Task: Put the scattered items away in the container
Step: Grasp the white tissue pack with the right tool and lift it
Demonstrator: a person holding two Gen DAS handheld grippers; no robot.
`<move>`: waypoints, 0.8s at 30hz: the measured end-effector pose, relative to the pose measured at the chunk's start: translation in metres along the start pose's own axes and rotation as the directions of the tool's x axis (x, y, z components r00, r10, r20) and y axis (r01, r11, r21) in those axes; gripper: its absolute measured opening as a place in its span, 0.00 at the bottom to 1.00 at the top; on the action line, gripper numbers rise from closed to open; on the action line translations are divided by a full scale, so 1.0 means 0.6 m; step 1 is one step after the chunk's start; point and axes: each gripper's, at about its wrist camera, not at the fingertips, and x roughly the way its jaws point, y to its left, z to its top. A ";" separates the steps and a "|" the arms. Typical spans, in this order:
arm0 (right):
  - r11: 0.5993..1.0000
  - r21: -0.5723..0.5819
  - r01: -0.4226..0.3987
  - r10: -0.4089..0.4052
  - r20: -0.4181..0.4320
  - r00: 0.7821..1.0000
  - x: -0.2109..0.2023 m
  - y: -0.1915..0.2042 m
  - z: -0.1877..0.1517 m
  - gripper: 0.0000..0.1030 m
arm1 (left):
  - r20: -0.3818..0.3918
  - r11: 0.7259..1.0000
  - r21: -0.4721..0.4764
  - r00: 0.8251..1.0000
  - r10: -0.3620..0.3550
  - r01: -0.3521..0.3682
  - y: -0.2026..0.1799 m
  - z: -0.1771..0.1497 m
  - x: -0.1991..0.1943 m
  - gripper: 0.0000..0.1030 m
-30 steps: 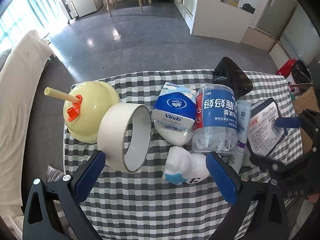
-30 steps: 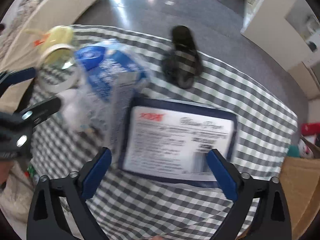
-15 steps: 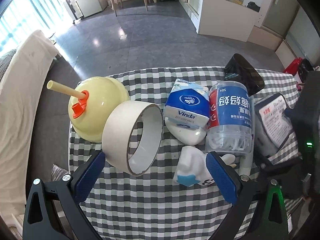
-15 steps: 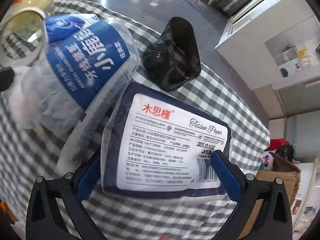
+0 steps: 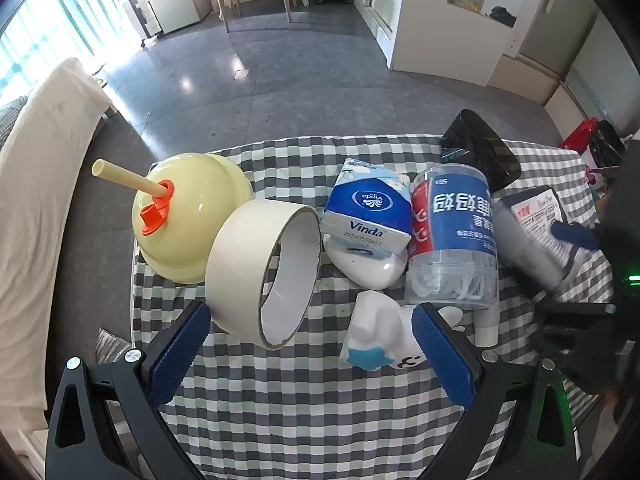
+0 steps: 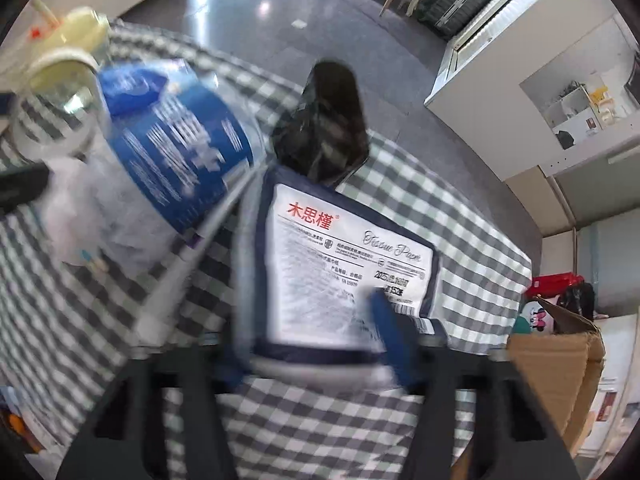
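Grippers: our left gripper spread wide, holding nothing, at lower centre | our right gripper clamped on tissue pack, frame centre, motion-blurred | floss jar lies right of centre on checked cloth | black container upper right.
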 end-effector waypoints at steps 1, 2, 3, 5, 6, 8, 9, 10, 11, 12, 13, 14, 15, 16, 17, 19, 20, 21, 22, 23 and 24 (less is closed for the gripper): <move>1.000 0.012 0.006 -0.006 0.010 1.000 -0.006 -0.001 -0.001 0.32 | 0.000 1.000 -0.001 1.000 -0.003 0.003 0.001 0.000 -0.001 1.00; 1.000 0.028 0.000 -0.001 0.023 1.000 -0.015 -0.006 -0.003 0.30 | 0.000 1.000 -0.002 1.000 -0.005 0.005 0.001 0.000 -0.001 1.00; 0.999 0.046 -0.015 0.013 0.034 0.999 -0.025 -0.013 -0.007 0.29 | 0.001 1.000 -0.002 1.000 -0.008 0.008 0.000 0.000 -0.001 1.00; 0.996 0.072 -0.055 0.051 0.051 0.997 -0.042 -0.023 -0.014 0.28 | 0.006 1.000 0.003 1.000 -0.010 0.010 0.000 -0.002 -0.004 1.00; 0.993 0.086 -0.084 0.079 0.061 0.995 -0.050 -0.032 -0.017 0.27 | 0.009 1.000 0.006 1.000 -0.011 0.011 0.000 -0.003 -0.005 1.00; 0.985 0.113 -0.131 0.123 0.078 0.989 -0.064 -0.048 -0.023 0.27 | 0.017 1.000 0.014 1.000 -0.014 0.014 0.000 -0.004 -0.008 1.00; 0.981 0.124 -0.152 0.141 0.091 0.986 -0.071 -0.058 -0.029 0.27 | 0.019 1.000 0.016 1.000 -0.016 0.015 0.000 -0.004 -0.007 1.00; 0.978 0.130 -0.164 0.151 0.099 0.984 -0.073 -0.067 -0.030 0.27 | 0.019 1.000 0.017 1.000 -0.017 0.017 0.000 -0.004 -0.006 1.00; 0.976 0.137 -0.170 0.156 0.107 0.982 -0.076 -0.075 -0.032 0.27 | 0.017 1.000 0.014 1.000 -0.018 0.017 0.001 -0.004 -0.004 1.00; 0.974 0.146 -0.171 0.155 0.111 0.982 -0.077 -0.083 -0.033 0.27 | 0.019 1.000 0.012 1.000 -0.011 0.011 0.001 -0.003 -0.002 1.00; 0.973 0.153 -0.171 0.155 0.113 0.981 -0.079 -0.085 -0.037 0.27 | 0.023 1.000 0.014 1.000 -0.001 0.001 0.000 -0.001 -0.001 1.00; 0.971 0.161 -0.175 0.157 0.115 0.981 -0.081 -0.085 -0.042 0.27 | 0.027 1.000 0.016 1.000 0.004 -0.004 -0.003 0.001 0.000 1.00; 0.970 0.166 -0.180 0.163 0.112 0.980 -0.078 -0.089 -0.043 0.27 | 0.034 1.000 0.018 0.999 0.010 -0.011 -0.005 0.003 0.000 1.00; 0.969 0.167 -0.184 0.167 0.111 0.980 -0.072 -0.097 -0.042 0.27 | 0.039 1.000 0.018 0.999 0.016 -0.017 -0.006 0.005 0.001 1.00; 0.966 0.174 -0.188 0.171 0.111 0.979 -0.070 -0.100 -0.043 0.27 | 0.041 1.000 0.018 0.999 0.022 -0.023 -0.007 0.008 0.003 1.00; 0.966 0.172 -0.196 0.179 0.110 0.978 -0.073 -0.096 -0.050 0.27 | 0.046 0.999 0.015 0.998 0.037 -0.038 -0.007 0.015 0.007 1.00; 0.964 0.176 -0.199 0.181 0.111 0.977 -0.075 -0.093 -0.054 0.27 | 0.051 0.999 0.011 0.998 0.049 -0.050 -0.006 0.019 0.010 1.00; 0.964 0.170 -0.203 0.186 0.107 0.977 -0.075 -0.091 -0.055 0.27 | 0.052 0.998 0.011 0.997 0.058 -0.059 -0.006 0.022 0.012 1.00; 0.964 0.169 -0.206 0.190 0.108 0.976 -0.076 -0.091 -0.057 0.27 | 0.052 0.998 0.014 0.996 0.067 -0.068 -0.006 0.024 0.015 1.00; 0.962 0.175 -0.208 0.190 0.111 0.975 -0.076 -0.092 -0.058 0.27 | 0.049 0.997 0.019 0.996 0.077 -0.078 -0.006 0.027 0.018 1.00; 0.963 0.167 -0.211 0.195 0.111 0.975 -0.077 -0.091 -0.058 0.27 | 0.045 0.996 0.020 0.996 0.083 -0.084 -0.003 0.029 0.022 1.00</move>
